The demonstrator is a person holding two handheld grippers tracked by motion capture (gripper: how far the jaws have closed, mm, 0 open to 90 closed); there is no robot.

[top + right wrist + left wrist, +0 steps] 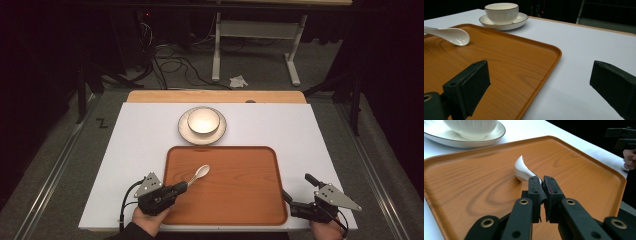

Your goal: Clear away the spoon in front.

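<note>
A white ceramic spoon [199, 173] lies with its bowl on the wooden tray [250, 200], left of the tray's middle. My left gripper [181, 187] is shut on the spoon's handle; in the left gripper view the spoon [522, 170] sticks out past the closed jaws of the left gripper [542, 183]. A white bowl [203, 120] stands on a saucer [186, 131] just beyond the tray. My right gripper [295, 192] stands open at the tray's front right corner, nothing between its jaws. In the right gripper view the spoon [451, 35] and bowl [501, 12] show far left.
The tray sits on a white board [300, 135] over a wooden table. Beyond the table, on the floor, are cables [170, 62] and a white desk frame [255, 45]. The board's left and right parts hold nothing.
</note>
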